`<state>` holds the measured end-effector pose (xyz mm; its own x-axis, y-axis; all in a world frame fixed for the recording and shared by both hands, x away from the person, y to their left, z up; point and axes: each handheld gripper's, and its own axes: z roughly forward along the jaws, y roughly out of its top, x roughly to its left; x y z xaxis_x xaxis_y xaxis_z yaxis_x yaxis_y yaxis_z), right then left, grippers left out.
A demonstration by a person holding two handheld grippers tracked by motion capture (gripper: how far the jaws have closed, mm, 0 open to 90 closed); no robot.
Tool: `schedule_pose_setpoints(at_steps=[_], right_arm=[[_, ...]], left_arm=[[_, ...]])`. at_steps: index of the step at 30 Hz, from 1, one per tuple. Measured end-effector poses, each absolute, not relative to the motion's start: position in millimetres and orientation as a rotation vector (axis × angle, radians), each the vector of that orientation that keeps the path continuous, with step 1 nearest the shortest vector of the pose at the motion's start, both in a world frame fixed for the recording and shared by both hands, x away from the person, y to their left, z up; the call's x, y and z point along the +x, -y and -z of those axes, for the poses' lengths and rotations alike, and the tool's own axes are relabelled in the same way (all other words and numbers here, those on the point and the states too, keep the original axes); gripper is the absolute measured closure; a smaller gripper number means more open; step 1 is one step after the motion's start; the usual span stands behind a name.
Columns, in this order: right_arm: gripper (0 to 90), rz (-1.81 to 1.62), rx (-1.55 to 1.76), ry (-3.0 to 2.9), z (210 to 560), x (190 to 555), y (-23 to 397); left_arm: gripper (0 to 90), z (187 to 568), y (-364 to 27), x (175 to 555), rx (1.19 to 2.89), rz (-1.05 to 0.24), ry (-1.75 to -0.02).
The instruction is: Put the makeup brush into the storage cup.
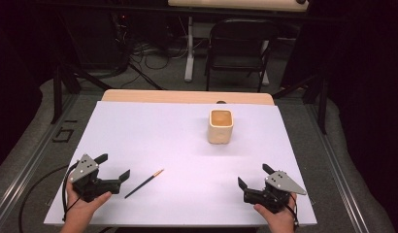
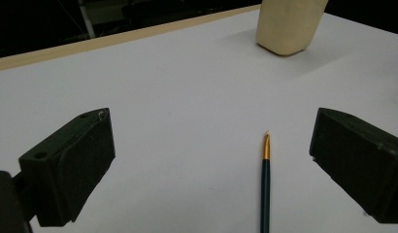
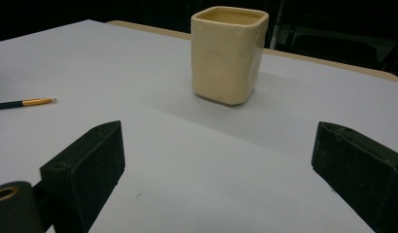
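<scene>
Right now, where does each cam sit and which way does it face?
High view: above the person's side, looking forward and down on the table; both hands, left gripper, right gripper.
Left gripper view: on the left gripper, along open jaws at the paintbrush.
Right gripper view: on the right gripper, facing the cream cup.
Shared: cup and paintbrush in all three.

Left claw (image 1: 113,166) at 7 o'clock on the tabletop (image 1: 187,145), jaws spread wide, nothing between them, pointing toward 2 o'clock. Right claw (image 1: 255,175) at 5 o'clock, jaws wide apart, empty, pointing toward 11 o'clock. Each held by a hand at the near edge.
</scene>
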<state>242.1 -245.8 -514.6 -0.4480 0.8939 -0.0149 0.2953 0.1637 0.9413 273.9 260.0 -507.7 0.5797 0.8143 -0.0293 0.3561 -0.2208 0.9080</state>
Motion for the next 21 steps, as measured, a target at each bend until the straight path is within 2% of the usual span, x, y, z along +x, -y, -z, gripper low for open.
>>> schedule_pose_setpoints(at_steps=[21], right_arm=[[7.3,-1.292,1.105,-1.860,516.5,243.0,244.1]], left_arm=[[7.3,505.4,-259.2,274.6,1.852,-0.549,-0.970]])
